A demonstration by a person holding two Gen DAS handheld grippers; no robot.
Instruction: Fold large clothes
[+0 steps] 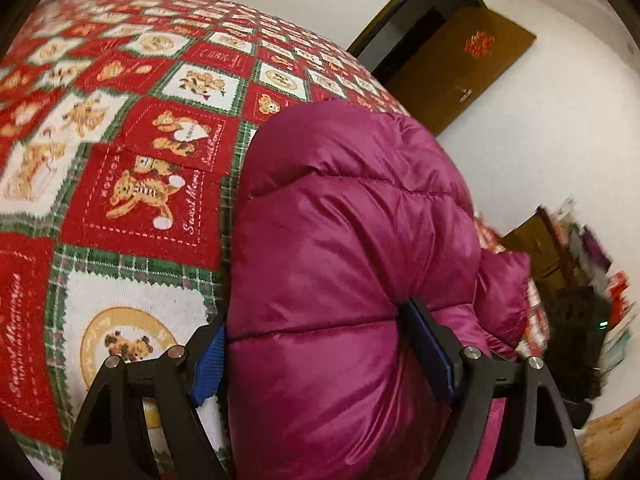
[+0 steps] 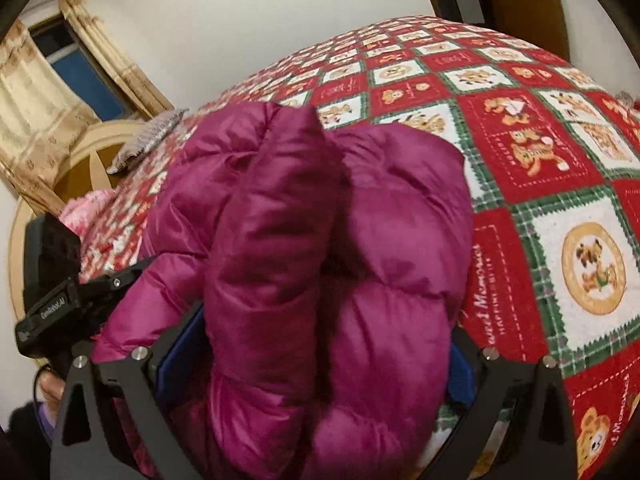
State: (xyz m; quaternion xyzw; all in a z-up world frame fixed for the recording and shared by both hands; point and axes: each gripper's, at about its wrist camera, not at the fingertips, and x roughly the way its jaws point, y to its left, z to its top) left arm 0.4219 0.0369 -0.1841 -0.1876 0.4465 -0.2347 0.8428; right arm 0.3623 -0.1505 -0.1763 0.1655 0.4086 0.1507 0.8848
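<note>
A puffy magenta down jacket point(image 1: 344, 240) lies bunched on a bed with a red, green and white teddy-bear quilt point(image 1: 132, 152). My left gripper point(image 1: 316, 344) is shut on a thick quilted fold of the jacket, blue pads pressing both sides. In the right wrist view the jacket point(image 2: 312, 248) fills the middle, and my right gripper point(image 2: 324, 360) is shut on another bulky fold of it. The left gripper's black body point(image 2: 68, 292) shows at the left edge there. The jacket's lower parts are hidden behind the folds.
The quilt point(image 2: 552, 184) spreads right of the jacket. A brown door point(image 1: 452, 64) stands open in the white wall. A wooden cabinet with clutter point(image 1: 560, 248) is at the right. A curved headboard point(image 2: 80, 168), striped pillow point(image 2: 148, 136) and curtained window point(image 2: 72, 60) are at the left.
</note>
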